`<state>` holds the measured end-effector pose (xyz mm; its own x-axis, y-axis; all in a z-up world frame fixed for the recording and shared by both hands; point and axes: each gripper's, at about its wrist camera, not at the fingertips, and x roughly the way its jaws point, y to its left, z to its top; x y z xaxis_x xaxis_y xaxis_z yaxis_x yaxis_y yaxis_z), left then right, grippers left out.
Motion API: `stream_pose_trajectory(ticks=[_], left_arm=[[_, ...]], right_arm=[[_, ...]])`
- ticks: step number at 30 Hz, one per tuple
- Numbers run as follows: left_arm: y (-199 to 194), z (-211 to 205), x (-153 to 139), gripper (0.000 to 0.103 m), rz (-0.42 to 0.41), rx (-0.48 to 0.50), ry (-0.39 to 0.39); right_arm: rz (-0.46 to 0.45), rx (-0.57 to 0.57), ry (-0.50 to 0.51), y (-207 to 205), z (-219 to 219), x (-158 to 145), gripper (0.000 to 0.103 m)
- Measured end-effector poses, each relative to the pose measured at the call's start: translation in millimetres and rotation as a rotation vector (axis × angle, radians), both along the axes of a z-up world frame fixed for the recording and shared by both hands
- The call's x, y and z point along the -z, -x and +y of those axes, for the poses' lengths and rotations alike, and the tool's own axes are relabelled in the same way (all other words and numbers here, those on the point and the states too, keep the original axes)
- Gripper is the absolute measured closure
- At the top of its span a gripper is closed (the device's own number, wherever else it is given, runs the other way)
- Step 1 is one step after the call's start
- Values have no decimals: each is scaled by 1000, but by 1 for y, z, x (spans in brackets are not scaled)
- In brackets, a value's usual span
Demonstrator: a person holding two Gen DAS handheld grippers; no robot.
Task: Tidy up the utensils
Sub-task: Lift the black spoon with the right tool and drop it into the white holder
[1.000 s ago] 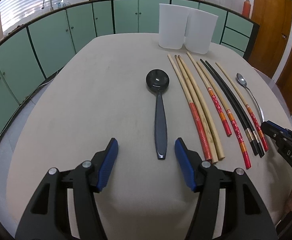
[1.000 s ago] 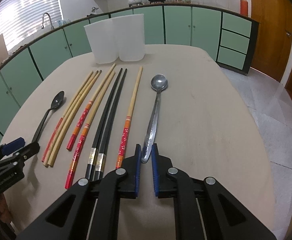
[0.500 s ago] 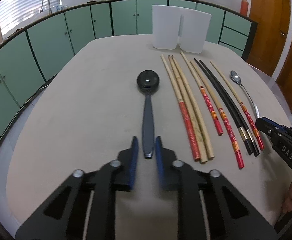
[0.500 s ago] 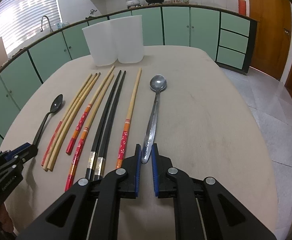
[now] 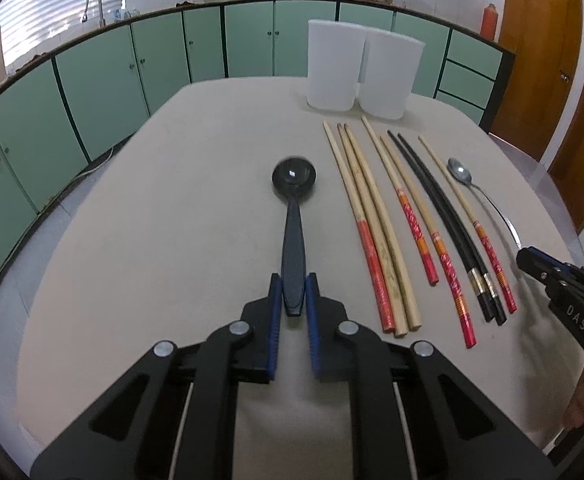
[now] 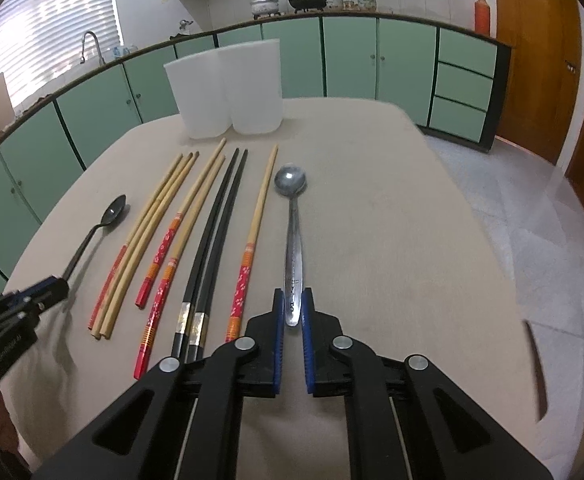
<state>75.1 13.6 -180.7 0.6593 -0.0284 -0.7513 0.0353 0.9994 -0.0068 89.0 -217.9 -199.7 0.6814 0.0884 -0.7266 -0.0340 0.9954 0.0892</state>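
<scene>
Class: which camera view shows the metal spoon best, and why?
The right wrist view: the metal spoon lies whole, centred, its handle between the right tongs. In the left wrist view it is a thin sliver at the table's far right edge.

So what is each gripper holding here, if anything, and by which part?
The left gripper is shut on the black spoon at the near end of its handle. The right gripper is shut on the metal spoon, also at the handle's near end.
</scene>
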Motion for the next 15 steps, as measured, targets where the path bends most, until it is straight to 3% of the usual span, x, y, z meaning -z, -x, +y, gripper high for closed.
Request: stream_pose_trajectory(ticks=[7,15], left_arm=[[-2,1,-34,92,-76,21,-37],[-17,2,-72,92,-159,30,0]], right_arm=[[-32,-10,-8,-2,-10,-28,95],[-108,-25,-53,-9,-25,-71,95]])
